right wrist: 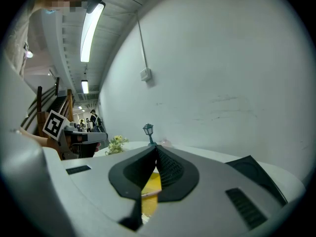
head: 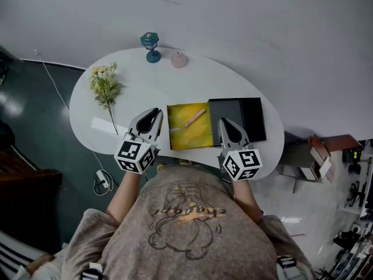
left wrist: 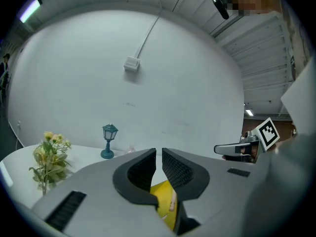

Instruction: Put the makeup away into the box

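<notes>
An open box with a yellow inside lies on the white oval table near its front edge. A tan makeup stick lies slantwise in it. The box's black lid lies flat against its right side. My left gripper hovers just left of the box, its jaws almost together with a narrow gap and nothing between them. My right gripper hovers over the seam between box and lid. In the right gripper view its tips meet and are empty. The yellow box shows below the left jaws.
At the table's far edge stand a teal toy lantern and a small pink jar. A sprig of yellow flowers lies at the left. A cable runs over the dark floor at the left, and clutter stands right of the table.
</notes>
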Demonstrator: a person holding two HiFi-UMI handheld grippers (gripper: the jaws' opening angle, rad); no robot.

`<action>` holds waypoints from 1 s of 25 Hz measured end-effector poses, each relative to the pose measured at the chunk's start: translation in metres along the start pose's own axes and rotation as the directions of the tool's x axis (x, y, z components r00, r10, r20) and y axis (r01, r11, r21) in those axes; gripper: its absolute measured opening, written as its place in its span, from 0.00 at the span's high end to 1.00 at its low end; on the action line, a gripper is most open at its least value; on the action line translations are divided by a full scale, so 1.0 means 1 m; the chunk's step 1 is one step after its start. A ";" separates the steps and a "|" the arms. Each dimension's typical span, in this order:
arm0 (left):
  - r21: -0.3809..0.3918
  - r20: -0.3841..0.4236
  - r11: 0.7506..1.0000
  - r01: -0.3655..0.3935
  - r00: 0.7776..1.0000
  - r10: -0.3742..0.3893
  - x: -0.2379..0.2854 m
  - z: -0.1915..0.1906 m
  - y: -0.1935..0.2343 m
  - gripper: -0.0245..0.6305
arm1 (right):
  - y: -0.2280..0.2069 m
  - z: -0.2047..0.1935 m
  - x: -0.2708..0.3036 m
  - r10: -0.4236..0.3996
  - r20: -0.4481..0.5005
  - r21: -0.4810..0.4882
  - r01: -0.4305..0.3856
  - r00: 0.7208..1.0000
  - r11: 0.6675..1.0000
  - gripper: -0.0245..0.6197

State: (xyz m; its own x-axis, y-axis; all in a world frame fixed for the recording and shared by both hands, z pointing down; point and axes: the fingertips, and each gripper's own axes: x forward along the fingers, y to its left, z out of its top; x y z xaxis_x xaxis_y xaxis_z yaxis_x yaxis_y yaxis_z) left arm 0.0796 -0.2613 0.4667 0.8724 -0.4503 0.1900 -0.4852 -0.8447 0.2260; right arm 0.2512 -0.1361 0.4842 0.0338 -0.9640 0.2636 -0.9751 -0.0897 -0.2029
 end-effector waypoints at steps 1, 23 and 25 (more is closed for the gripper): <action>0.001 -0.001 1.000 -0.011 1.000 0.011 -0.003 -0.002 0.003 0.88 | 0.001 -0.001 0.000 0.003 -0.001 -0.002 -0.003 1.000 1.000 0.96; -0.016 -0.011 0.991 -0.134 0.991 0.133 -0.035 -0.031 0.041 0.93 | 0.016 -0.015 0.007 0.028 -0.008 -0.023 -0.029 1.000 0.999 0.96; -0.022 -0.010 0.991 -0.132 0.991 0.132 -0.036 -0.029 0.042 0.93 | 0.018 -0.015 0.008 0.030 -0.008 -0.024 -0.030 1.000 0.999 0.96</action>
State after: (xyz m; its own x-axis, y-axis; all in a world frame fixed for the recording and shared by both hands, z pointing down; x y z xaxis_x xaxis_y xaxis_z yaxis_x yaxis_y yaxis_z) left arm 0.0264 -0.2719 0.4975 0.8003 -0.5548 0.2275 -0.5973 -0.7712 0.2204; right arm 0.2307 -0.1421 0.4969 0.0025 -0.9642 0.2653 -0.9806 -0.0544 -0.1884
